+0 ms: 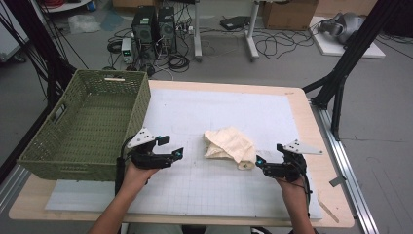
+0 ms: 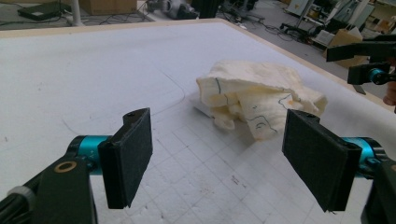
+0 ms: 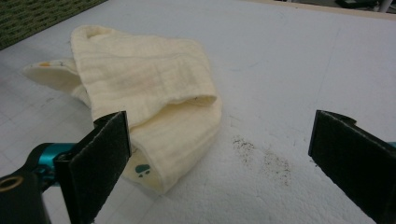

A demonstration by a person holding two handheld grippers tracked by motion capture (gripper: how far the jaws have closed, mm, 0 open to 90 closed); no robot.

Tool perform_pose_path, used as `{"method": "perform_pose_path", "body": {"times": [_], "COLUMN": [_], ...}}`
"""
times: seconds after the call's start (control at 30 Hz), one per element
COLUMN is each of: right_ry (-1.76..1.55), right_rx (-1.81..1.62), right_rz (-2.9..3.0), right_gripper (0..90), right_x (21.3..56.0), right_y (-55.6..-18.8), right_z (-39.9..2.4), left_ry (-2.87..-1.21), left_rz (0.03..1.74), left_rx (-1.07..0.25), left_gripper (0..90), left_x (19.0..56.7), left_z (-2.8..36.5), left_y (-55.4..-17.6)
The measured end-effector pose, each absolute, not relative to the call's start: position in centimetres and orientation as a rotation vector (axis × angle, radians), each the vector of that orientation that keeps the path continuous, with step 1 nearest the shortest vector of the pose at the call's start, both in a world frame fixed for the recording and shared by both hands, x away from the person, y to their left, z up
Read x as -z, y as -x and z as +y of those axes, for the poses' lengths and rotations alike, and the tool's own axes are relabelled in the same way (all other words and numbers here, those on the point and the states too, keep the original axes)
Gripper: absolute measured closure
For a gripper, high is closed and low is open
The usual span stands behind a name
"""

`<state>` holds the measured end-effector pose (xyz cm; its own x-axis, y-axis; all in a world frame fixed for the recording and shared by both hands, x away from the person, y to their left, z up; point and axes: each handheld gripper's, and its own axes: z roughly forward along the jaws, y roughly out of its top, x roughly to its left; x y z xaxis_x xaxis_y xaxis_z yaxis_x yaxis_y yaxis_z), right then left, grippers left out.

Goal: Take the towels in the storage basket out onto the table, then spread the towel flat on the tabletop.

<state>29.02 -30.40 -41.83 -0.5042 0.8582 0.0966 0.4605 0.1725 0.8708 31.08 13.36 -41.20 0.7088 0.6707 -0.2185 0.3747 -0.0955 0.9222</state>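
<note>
White gridded counter [image 1: 204, 195]: crumpled cream muslin cloth [image 1: 230, 144] lies between our gaping left hand-held gripper [image 1: 171, 146] and right hand-held gripper [image 1: 267, 157]; we should pinch opposite edges.

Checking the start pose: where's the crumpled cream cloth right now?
In the high view the crumpled cream cloth lies mid-table on the white gridded mat, between the open left gripper and open right gripper, right of the green woven basket.
</note>
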Motion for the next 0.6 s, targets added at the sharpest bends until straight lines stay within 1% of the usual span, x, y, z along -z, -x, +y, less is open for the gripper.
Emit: {"method": "perform_pose_path", "body": {"times": [0.6], "right_ry": [-1.233], "right_rx": [-1.265], "right_rz": [2.074], "right_gripper": [3.5], "right_x": [41.98], "right_y": [-29.12], "right_z": [-30.36], "left_ry": [-1.712], "left_rz": [0.846], "left_rx": [-0.317], "left_gripper": [24.8], "left_x": [41.07], "left_z": [13.37], "left_y": [-31.12]}}
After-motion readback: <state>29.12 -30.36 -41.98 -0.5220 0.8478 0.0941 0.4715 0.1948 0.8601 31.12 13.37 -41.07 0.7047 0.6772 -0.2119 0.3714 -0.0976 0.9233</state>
